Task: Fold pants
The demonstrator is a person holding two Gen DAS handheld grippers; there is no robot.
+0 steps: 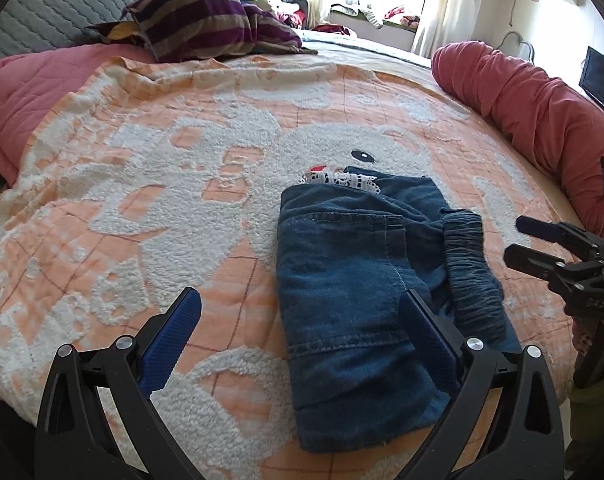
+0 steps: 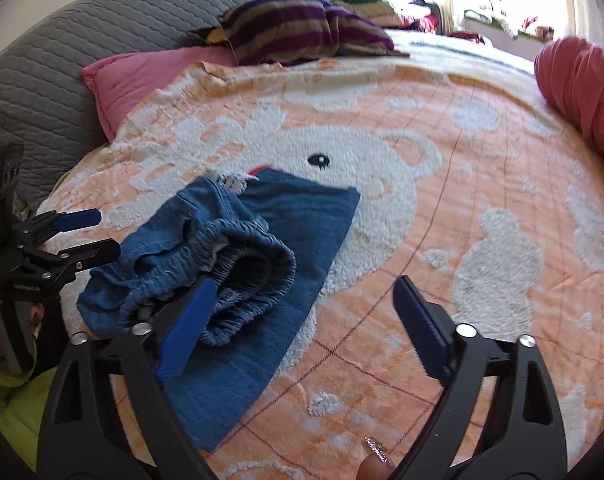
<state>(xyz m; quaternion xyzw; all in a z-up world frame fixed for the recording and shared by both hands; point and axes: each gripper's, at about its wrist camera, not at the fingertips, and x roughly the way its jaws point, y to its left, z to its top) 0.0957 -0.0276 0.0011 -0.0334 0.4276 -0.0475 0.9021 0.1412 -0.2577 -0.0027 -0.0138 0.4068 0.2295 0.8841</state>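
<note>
The folded denim pants (image 1: 366,280) lie on the bear-patterned blanket (image 1: 142,200), elastic waistband (image 2: 246,272) bunched on top. Left tongs (image 1: 300,320) and right tongs (image 2: 304,308) both hang spread wide, pinching nothing.

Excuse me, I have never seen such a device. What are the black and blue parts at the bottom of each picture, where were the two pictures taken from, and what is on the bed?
A person holds one hand tool in each hand; each ends in a two-fingered claw with blue pads and carries a camera looking forward. One picture is from the left claw, the other from the right claw. Both are open and hold nothing. Folded blue denim pants lie on an orange and white bear blanket, near a striped pillow.
</note>
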